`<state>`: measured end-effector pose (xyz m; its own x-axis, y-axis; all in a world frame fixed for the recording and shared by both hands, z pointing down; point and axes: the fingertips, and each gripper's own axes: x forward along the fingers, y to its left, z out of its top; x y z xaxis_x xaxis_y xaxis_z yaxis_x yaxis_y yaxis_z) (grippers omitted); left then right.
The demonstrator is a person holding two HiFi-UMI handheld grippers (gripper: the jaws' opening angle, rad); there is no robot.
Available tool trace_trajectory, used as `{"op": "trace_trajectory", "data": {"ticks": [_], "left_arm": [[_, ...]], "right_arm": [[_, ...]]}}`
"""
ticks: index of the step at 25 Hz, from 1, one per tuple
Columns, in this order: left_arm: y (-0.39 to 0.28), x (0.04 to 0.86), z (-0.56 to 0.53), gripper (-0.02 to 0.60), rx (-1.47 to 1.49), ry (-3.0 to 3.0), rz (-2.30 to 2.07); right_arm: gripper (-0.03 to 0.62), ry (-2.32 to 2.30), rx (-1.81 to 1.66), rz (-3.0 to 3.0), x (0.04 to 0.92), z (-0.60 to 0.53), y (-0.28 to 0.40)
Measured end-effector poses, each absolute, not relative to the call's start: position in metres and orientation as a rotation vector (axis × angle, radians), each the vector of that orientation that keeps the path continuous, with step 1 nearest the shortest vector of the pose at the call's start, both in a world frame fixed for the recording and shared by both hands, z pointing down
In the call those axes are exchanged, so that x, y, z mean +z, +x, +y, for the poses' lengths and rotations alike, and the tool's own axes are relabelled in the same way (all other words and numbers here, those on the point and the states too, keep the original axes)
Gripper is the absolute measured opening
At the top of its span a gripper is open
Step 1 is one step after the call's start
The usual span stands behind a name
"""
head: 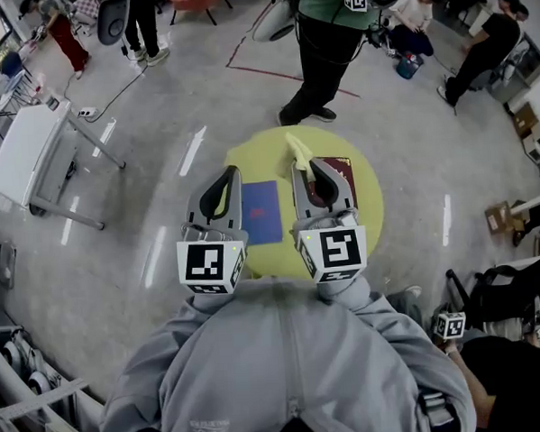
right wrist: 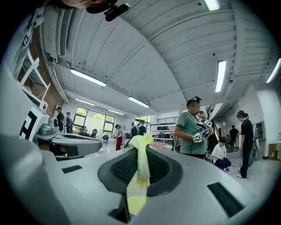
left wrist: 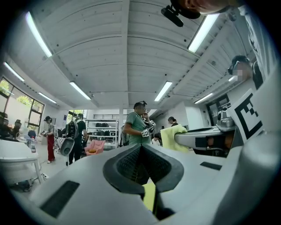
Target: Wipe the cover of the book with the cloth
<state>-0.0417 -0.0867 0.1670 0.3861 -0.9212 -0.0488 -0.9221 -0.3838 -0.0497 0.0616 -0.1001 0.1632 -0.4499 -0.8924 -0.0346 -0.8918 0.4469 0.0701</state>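
Right hand-held gripper clamped on the yellow cloth. Strip pinched between the jaws, bunched end poking past the tips, so free fabric sits out front as the wiping pad. Same in the right gripper view: cloth running down the middle of the shut jaws.

Left hand-held gripper shut, nothing between the jaws. Probably left free to pin the book while wiping.

Both held high and side by side, aimed out at the room rather than down. No contact with anything below.

Blue book flat, cover up, on the round yellow bench, showing between the two grippers in the head view. Dark red book just right of the blue book, partly hidden behind the right gripper. Can't tell which is the target.

Wiping not started. Next move, by judgement: tip the right gripper down over the blue book and land the cloth end on the cover. Risk: narrow strip, so a jaw tip may scrape the cover instead of the fabric.
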Motion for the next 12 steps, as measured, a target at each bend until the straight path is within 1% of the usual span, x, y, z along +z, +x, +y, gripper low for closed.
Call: {"op": "trace_trajectory", "data": {"ticks": [7,12], "left_arm": [[-0.045,0.165,-0.087,0.017,0.02,-2.548,1.698],[-0.028,0.168,-0.102,0.017,0.008,-2.558,1.692]], "right_arm": [[0.057,1.627,-0.13,-2.677,0.164,-0.1,0.056],[0.057,1.615,-0.111,-2.684,0.167,-0.116,0.069]]}}
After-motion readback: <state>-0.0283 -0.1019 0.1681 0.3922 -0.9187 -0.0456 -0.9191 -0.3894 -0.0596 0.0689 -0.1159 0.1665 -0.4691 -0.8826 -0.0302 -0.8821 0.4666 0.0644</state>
